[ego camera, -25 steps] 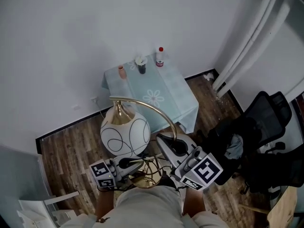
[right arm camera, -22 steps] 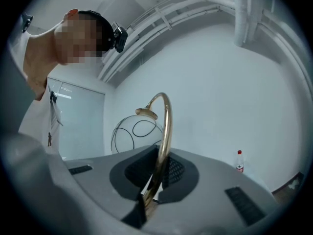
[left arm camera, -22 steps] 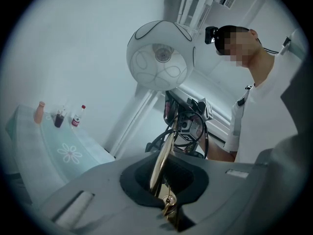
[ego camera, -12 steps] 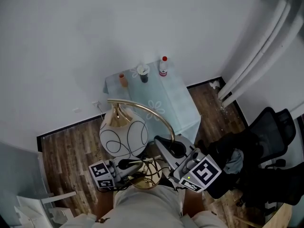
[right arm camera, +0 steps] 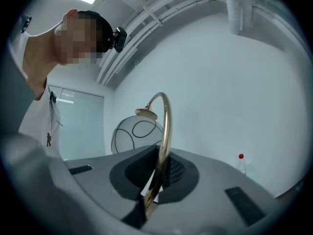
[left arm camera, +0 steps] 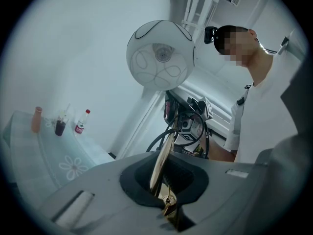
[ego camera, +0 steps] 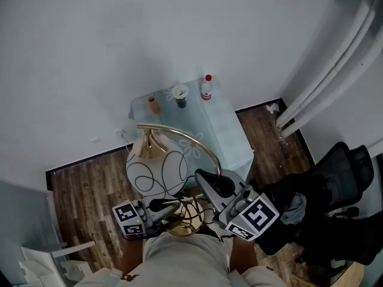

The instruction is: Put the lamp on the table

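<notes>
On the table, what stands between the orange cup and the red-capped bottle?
A dark glass, white on top, stands between them; the head view shows it.

My left hand-held gripper [ego camera: 170, 205] at seven o'clock and right hand-held gripper [ego camera: 206, 177] at five o'clock are grey, black-padded, each bearing a black-and-white marker cube [ego camera: 130, 219]; my shirt [left arm camera: 264, 131] is white, short-sleeved.

Head view looks steeply down; the 2 gripper views face upward, sharing the lamp [ego camera: 157, 171].
</notes>
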Available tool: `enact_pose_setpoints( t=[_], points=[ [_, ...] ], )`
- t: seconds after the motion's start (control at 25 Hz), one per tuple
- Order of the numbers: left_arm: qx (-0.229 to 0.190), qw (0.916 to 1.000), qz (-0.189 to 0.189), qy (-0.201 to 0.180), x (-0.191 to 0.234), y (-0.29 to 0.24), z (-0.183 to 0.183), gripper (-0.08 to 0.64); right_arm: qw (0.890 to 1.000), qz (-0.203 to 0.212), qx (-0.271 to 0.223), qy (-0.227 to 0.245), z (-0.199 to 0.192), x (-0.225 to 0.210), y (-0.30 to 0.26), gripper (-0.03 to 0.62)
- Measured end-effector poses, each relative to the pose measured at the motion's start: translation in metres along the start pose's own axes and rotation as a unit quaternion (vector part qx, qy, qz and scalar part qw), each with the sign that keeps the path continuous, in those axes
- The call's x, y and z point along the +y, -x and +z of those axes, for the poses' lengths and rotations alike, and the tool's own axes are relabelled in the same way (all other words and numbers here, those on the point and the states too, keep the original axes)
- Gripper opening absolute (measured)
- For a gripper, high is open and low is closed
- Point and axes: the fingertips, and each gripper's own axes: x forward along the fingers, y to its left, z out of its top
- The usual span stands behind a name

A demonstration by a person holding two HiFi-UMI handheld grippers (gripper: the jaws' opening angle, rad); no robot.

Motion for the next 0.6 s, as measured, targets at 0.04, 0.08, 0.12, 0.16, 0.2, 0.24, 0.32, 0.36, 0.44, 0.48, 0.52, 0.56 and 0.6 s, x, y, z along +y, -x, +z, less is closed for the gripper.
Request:
enact_pose_setpoints(
  t=[0.04,0.08,0.12,0.16,0.2,0.24,0.32,0.36,0.44,0.48,0.52,0.56,0.6],
  points=[
    [0.001,1.0,-0.001,0.0,0.005,-0.002,0.001,-0.002,1.0,-0.002,0.0,0.0,-0.001,-0.005,-0.002,0.0],
    [0.002,1.0,-0.003,0.0,0.012,-0.005,0.004,-0.002,1.0,-0.004,0.001,0.0,-0.002,-0.013,-0.006,0.0],
    [0.003,1.0,-0.005,0.001,0.022,-0.01,0.007,-0.002,1.0,-0.008,0.003,-0.001,-0.003,-0.023,-0.011,0.0],
    [0.005,1.0,-0.007,0.002,0.032,-0.014,0.011,-0.002,1.0,-0.011,0.005,-0.001,-0.003,-0.033,-0.017,0.0],
    [0.006,0.9999,-0.009,0.003,0.041,-0.016,0.014,-0.002,1.0,-0.014,0.006,-0.002,-0.004,-0.042,-0.022,0.0],
    [0.007,0.9999,-0.01,0.003,0.048,-0.018,0.018,-0.002,1.0,-0.016,0.007,-0.002,-0.004,-0.048,-0.027,0.0],
    [0.009,0.9999,-0.012,0.004,0.059,-0.02,0.023,-0.002,1.0,-0.019,0.009,-0.003,-0.004,-0.057,-0.034,0.0],
    [0.009,0.9999,-0.013,0.005,0.063,-0.022,0.025,-0.002,1.0,-0.02,0.01,-0.004,-0.004,-0.061,-0.037,0.0],
    [0.011,0.9998,-0.016,0.004,0.072,-0.026,0.031,-0.002,1.0,-0.024,0.01,-0.005,-0.002,-0.071,-0.043,0.0],
    [0.013,0.9998,-0.017,0.003,0.077,-0.027,0.034,-0.002,1.0,-0.027,0.01,-0.005,-0.001,-0.075,-0.046,0.0],
    [0.014,0.9997,-0.019,0.002,0.083,-0.028,0.036,-0.002,1.0,-0.029,0.009,-0.005,-0.001,-0.08,-0.05,0.0],
    [0.014,0.9997,-0.021,0.001,0.089,-0.029,0.039,-0.002,0.999,-0.032,0.01,-0.005,-0.001,-0.085,-0.054,0.0],
    [0.015,0.9996,-0.024,0.001,0.096,-0.03,0.041,-0.002,0.999,-0.034,0.01,-0.005,-0.002,-0.089,-0.058,0.0]
  ],
)
